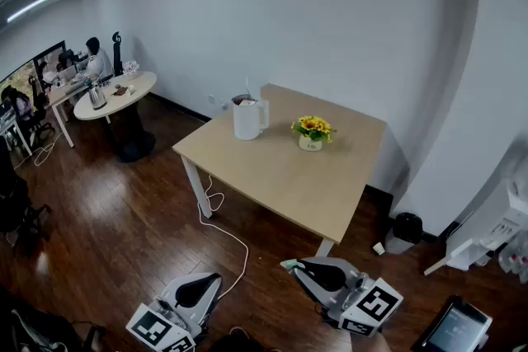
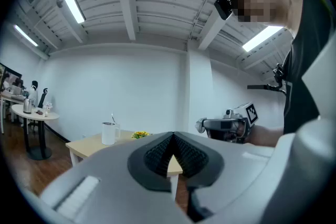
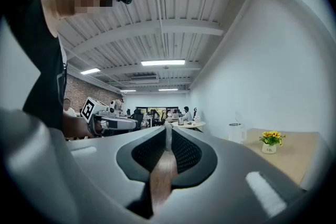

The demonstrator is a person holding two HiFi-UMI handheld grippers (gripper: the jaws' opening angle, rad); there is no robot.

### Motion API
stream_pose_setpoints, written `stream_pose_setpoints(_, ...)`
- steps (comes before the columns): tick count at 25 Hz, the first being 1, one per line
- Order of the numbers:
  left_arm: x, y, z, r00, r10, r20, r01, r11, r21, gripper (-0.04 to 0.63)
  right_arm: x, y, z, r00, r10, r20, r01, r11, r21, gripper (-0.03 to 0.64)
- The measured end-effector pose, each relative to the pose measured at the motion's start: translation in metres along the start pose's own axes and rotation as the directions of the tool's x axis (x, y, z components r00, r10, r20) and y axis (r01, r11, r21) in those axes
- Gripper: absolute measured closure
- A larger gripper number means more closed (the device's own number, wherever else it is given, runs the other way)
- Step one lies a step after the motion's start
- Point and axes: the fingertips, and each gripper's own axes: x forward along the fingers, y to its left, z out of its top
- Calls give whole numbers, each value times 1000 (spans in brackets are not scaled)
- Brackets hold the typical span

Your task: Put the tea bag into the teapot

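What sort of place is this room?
Probably an open-plan office or workshop: people sit at desks far off, strip lights hang under a bare beamed ceiling, and a plain wooden table holds a teapot and flowers.

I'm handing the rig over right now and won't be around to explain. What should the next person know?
Left gripper: shut, empty, held low, short of the table.
Right gripper: shut on a small pale thing at its tip, apparently the tea bag; also short of the table.
Teapot: upright on the table's far left part, untouched.
Done: the tea bag seems to be in hand.
Left: carry it over the teapot and drop it in.
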Motion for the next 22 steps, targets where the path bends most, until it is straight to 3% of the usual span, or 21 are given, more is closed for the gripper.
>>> stream_pose_setpoints(4,3,39,-1,999,40,-4,-40,999,-24,591,25,-12,-4,1000,-2,-6,2,1000,-6,581)
stream_pose_setpoints(13,37,132,22,1000,-8,19,8,1000,-20,591,113,-60,15,999,-42,20,41,999,9,581)
stream_pose_setpoints(22,56,210,18,1000,-25,7,25,999,-44,591,179,-100,16,996,-94,2,94,996,3,581)
